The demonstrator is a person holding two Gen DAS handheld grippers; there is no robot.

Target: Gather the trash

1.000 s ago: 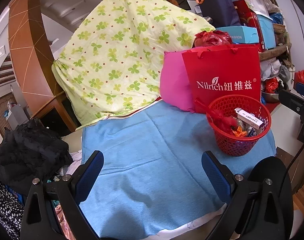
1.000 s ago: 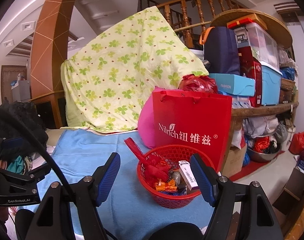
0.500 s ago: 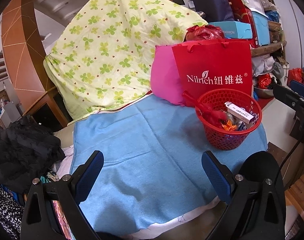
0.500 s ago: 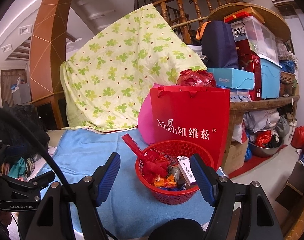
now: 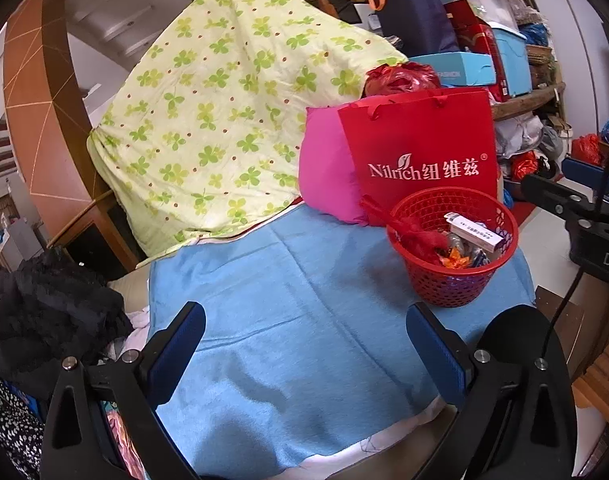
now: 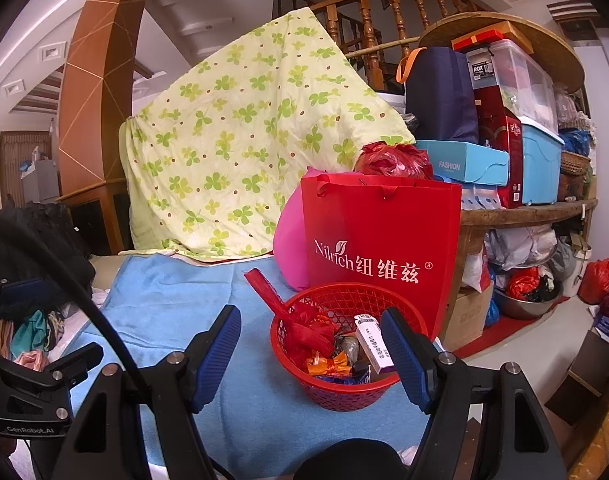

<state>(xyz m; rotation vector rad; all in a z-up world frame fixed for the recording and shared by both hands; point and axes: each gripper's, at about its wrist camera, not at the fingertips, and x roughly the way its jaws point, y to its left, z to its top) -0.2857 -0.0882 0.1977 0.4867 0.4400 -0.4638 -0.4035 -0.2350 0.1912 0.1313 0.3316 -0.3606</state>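
Observation:
A red mesh basket (image 5: 452, 280) (image 6: 344, 394) stands on the blue cloth (image 5: 284, 280) (image 6: 164, 300) at the right of the table. It holds a red net bag (image 5: 416, 236) (image 6: 308, 328), a white carton (image 5: 478, 234) (image 6: 374, 344) and an orange wrapper (image 5: 456, 258) (image 6: 328, 362). My left gripper (image 5: 304, 348) is open and empty over the bare cloth, with the basket ahead to its right. My right gripper (image 6: 312, 354) is open and empty, and the basket lies just beyond its fingertips. Each gripper shows at the edge of the other's view.
A red paper bag (image 6: 380, 240) and a pink cushion (image 5: 324, 172) stand right behind the basket. A green floral quilt (image 5: 224, 100) rises at the back. Dark clothes (image 5: 44, 312) pile up at the left. Stacked boxes (image 6: 524, 140) fill the shelves on the right.
The left wrist view has drifted slightly, so the basket sits a little further left in it. The right gripper has not moved. Both grippers stay open.

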